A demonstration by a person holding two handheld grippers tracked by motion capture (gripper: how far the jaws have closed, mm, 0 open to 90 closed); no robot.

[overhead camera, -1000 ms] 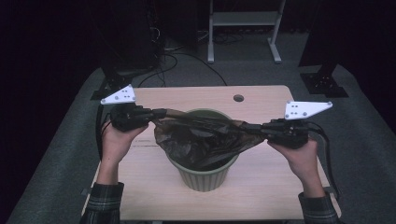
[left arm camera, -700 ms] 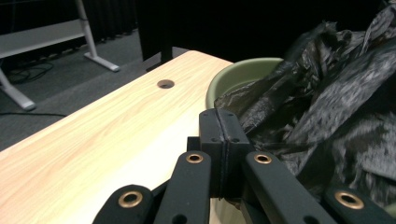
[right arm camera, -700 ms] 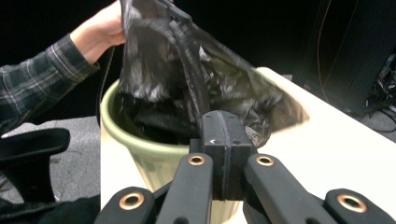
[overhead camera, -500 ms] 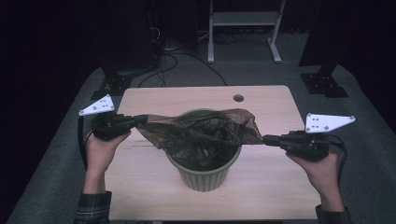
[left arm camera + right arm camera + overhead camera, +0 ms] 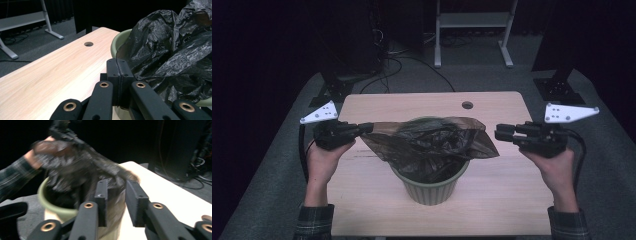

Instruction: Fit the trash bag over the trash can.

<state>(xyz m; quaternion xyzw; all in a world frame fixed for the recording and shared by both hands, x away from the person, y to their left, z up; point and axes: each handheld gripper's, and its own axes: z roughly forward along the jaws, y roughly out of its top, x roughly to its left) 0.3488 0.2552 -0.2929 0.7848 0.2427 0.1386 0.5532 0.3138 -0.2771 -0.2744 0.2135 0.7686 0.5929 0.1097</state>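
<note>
A pale green bin (image 5: 432, 189) stands mid-table with a black plastic bag (image 5: 432, 142) in its mouth. My left gripper (image 5: 368, 128) is shut on the bag's left edge and holds it stretched out past the rim. In the left gripper view its jaws (image 5: 117, 63) meet on the thin film, with the bag (image 5: 172, 50) and the bin's rim (image 5: 116, 42) just beyond. My right gripper (image 5: 498, 133) hovers right of the bag, a small gap apart. Its jaws (image 5: 116, 186) have just been opening and grip nothing. The bag (image 5: 75, 170) lies beyond them.
The light wooden table (image 5: 402, 107) has a round cable hole (image 5: 467, 105) near its far edge. Behind it on the grey carpet are a white frame's legs (image 5: 472, 30), loose cables (image 5: 397, 55) and black stand bases (image 5: 562, 87). The other hand (image 5: 32, 157) is seen across the bin.
Both hands pulled apart and stretched the bag. The right gripper then let go of the bag's right edge and drew away to the right, and that edge sagged onto the rim.
</note>
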